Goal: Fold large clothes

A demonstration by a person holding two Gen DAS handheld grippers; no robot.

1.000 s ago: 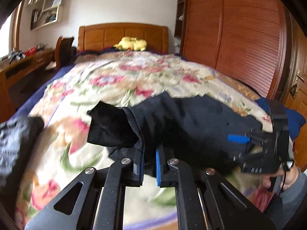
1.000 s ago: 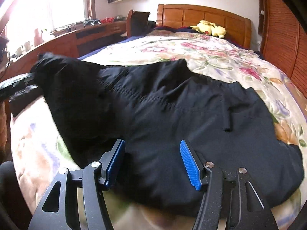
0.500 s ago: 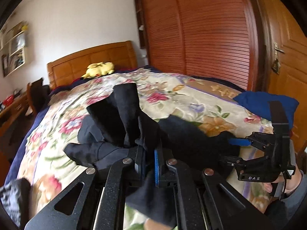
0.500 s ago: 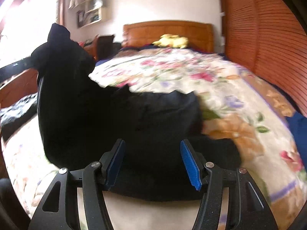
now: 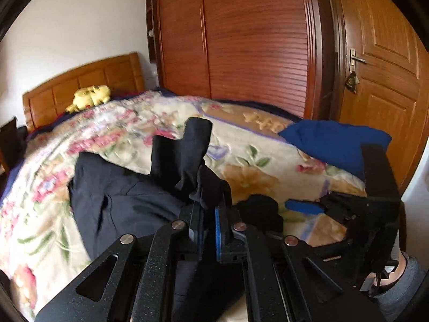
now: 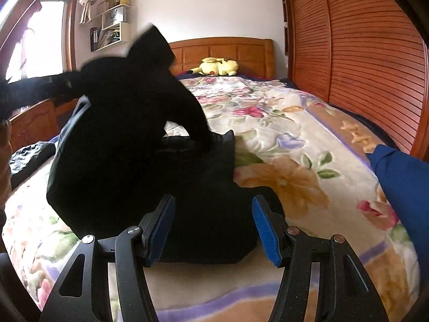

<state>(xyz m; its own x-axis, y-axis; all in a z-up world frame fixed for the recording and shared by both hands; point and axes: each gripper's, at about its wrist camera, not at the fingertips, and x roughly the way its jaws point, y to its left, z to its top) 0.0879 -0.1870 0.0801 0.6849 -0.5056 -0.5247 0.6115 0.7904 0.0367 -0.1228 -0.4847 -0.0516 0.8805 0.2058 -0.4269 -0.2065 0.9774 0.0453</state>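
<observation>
A large black garment (image 5: 120,204) lies on the floral bedspread (image 5: 120,136). My left gripper (image 5: 207,225) is shut on a bunched end of it, and the cloth stands up in a fold above the jaws. In the right wrist view the same garment (image 6: 128,134) rises in a tall hump at the left, lifted by the left gripper. My right gripper (image 6: 213,228) is open and empty, hovering just over the near edge of the black cloth. It also shows in the left wrist view (image 5: 356,214) at the right.
A blue folded cloth (image 5: 332,139) lies on the bed's right side. A yellow plush toy (image 6: 217,67) sits by the wooden headboard (image 6: 222,51). A slatted wooden wardrobe (image 6: 362,53) stands along the right. A dark crumpled item (image 6: 26,158) lies at the bed's left edge.
My left gripper has carried its end of the black garment up and over to the right, folding the cloth over itself. The right gripper has stayed open.
</observation>
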